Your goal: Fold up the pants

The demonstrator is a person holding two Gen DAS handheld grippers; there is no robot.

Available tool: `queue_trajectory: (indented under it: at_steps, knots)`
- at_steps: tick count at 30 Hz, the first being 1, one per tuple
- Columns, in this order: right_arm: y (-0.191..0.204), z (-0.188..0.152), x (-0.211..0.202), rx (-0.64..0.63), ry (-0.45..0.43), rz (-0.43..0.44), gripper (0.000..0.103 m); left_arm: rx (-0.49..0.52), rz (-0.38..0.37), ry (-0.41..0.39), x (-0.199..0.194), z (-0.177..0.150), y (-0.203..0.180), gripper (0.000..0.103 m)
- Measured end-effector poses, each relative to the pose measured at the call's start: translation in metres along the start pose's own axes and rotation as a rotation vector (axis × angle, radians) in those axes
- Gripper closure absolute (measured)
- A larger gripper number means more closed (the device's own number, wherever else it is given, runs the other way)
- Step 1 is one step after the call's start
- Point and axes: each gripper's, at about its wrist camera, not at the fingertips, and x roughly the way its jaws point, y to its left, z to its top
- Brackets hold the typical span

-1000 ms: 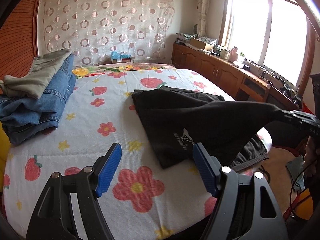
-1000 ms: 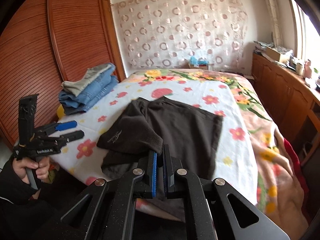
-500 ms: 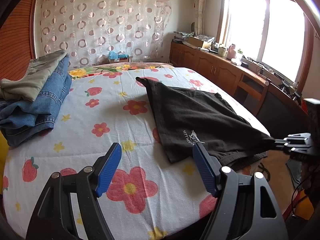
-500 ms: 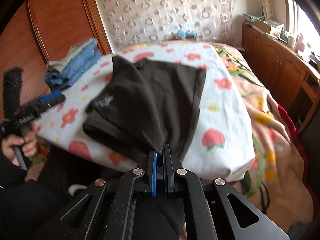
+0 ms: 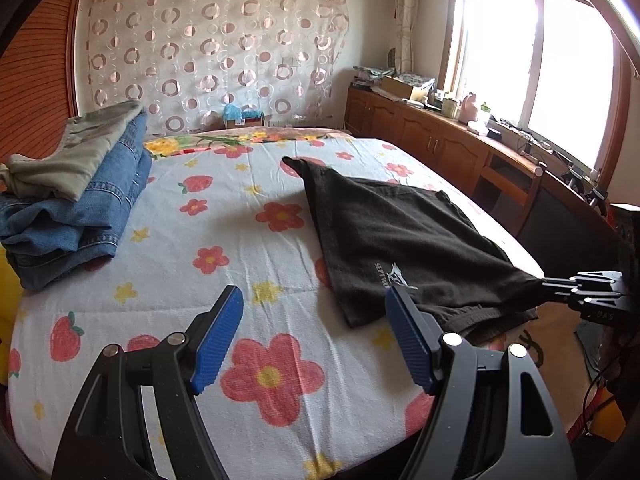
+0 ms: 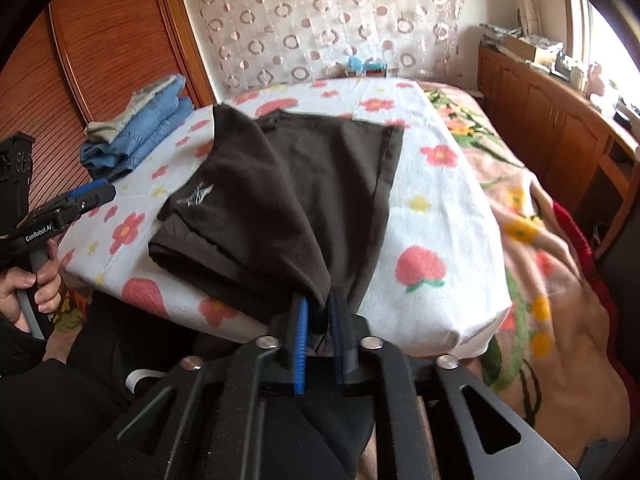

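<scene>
A: Shifted since half a second back: black pants (image 6: 288, 184) drawn further toward the near edge of the bed (image 6: 440, 216), pinched corner now lower and off the mattress edge.

B: Right gripper (image 6: 318, 320)?

A: Jaws a little parted now, blue pads no longer pressed flat together as before, yet a bunch of dark cloth still caught between them. Seen from the left wrist view as a black tip at the far right (image 5: 560, 284), fabric stretched taut into it.

B: Left gripper (image 5: 316, 340)?

A: Jaws spread wide, nothing between them. Hovering over the flowered sheet near the foot of the bed, just beside the pants' near edge (image 5: 400, 240). Right-hand pad overlapping the white logo in that view; touching or not, cannot tell.

B: Lie of the pants?

A: Folded double, top layer with the logo facing up, lower layer showing along the near side and at the right. Mostly on the bed, one corner lifted off toward the right gripper.

B: Elsewhere?

A: Stack of folded jeans (image 5: 76, 216) with an olive garment (image 5: 72, 160) on top, well apart, at the bed's left side by the wooden wardrobe (image 6: 120, 52).
</scene>
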Motion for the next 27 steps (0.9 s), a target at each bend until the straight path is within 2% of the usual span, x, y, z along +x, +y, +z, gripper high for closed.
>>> queue_trajectory:
  at_steps: [1,4,5,9,14,21,27]
  knots:
    - [-0.001,0.001,-0.004,0.002,-0.016,0.002,0.088,0.0,0.004,-0.006,-0.002,0.001,0.001,0.028]
    - [0.003,0.007,-0.017,-0.022,-0.074,0.003,0.07,0.007,0.012,-0.02,-0.008,0.005,0.004,0.028]
    - [0.005,0.009,-0.019,-0.032,-0.09,0.009,0.068,0.008,0.013,-0.022,-0.009,0.007,0.004,0.028]
    - [0.017,0.019,-0.01,-0.071,-0.117,0.042,0.067,0.008,0.028,-0.034,-0.012,0.013,0.01,0.028]
    - [0.042,0.033,0.023,-0.129,-0.114,0.113,0.067,0.009,0.04,-0.044,-0.014,0.019,0.015,0.028]
    - [0.084,0.049,0.072,-0.203,-0.063,0.232,0.067,0.006,0.049,-0.056,-0.023,0.022,0.018,0.028]
    - [0.097,0.061,0.106,-0.24,-0.011,0.261,0.067,0.001,0.057,-0.067,-0.031,0.02,0.022,0.028]
